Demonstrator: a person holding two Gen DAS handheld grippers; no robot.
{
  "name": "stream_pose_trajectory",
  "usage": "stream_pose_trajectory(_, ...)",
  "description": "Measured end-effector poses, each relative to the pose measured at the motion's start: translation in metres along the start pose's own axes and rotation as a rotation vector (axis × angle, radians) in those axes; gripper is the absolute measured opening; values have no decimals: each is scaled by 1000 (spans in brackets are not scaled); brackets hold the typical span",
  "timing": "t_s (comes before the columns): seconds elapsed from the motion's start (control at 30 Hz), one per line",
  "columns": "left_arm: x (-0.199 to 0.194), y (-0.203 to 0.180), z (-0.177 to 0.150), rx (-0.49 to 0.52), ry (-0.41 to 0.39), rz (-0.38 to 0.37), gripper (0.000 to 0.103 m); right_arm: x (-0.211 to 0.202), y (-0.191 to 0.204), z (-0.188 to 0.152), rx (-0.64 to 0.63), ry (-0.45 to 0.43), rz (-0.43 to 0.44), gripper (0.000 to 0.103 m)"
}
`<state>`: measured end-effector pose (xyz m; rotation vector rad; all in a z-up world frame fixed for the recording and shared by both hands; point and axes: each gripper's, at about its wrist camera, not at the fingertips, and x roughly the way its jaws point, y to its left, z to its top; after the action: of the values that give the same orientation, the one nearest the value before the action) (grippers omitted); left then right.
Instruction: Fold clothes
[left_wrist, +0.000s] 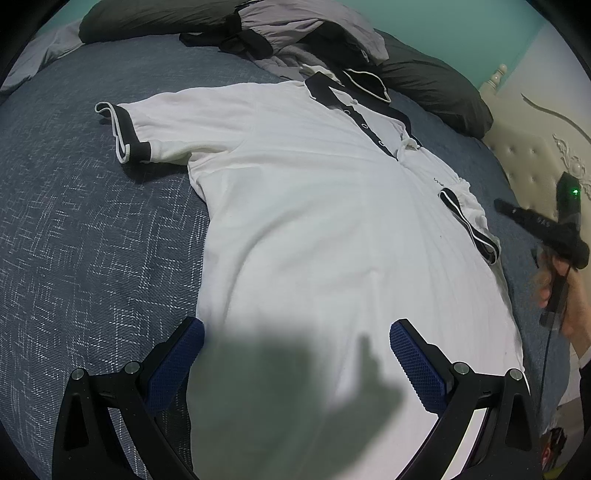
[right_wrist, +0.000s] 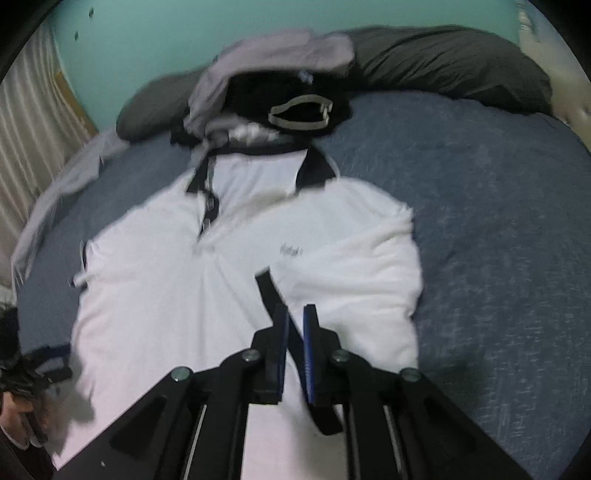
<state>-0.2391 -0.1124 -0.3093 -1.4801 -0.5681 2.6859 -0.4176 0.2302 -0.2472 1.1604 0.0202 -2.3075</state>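
Note:
A white polo shirt (left_wrist: 314, 221) (right_wrist: 166, 295) with a black collar lies face up on the blue-grey bedspread (left_wrist: 92, 240). Its left sleeve (left_wrist: 147, 133) is spread out. The other sleeve is turned in over the chest, and its black cuff (left_wrist: 469, 221) (right_wrist: 264, 288) rests loose on the shirt. My left gripper (left_wrist: 295, 347) stands wide open just above the hem, with nothing between its blue pads (left_wrist: 417, 365). My right gripper (right_wrist: 294, 321) hovers over that cuff, its jaws drawn to a narrow slit, and the cuff shows through the gap. A hand (left_wrist: 569, 306) holds it at the shirt's right side.
A heap of grey and black clothes (left_wrist: 295, 29) (right_wrist: 277, 85) lies just past the collar. Dark pillows (left_wrist: 436, 88) (right_wrist: 443, 62) line the head of the bed. A cream headboard (left_wrist: 535, 155) is at the right. Bare bedspread (right_wrist: 498, 221) flanks the shirt, and a curtain (right_wrist: 29, 129) hangs at the left.

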Motion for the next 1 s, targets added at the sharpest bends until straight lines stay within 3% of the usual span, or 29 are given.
stream_pose_trajectory(0.2,2,-3,0,6,-4,1,103,-10,-51,15,211,-54,-91,9)
stream_pose_trajectory(0.33,3,-4,0,10,3,0,103,5,-78,9,313,47,-136,9)
stream_pose_trajectory(0.47,2,-5,-1,11,1,-1,103,0,-95,-19,414,46,-75,9)
stream_pose_trajectory(0.7,4,-6,-2,16,5,0,103,-1,-92,-54,456,79,14,9)
stream_pose_trajectory(1.0,5,-8,-2,16,7,2,103,-12,-92,-71,450,63,6,1)
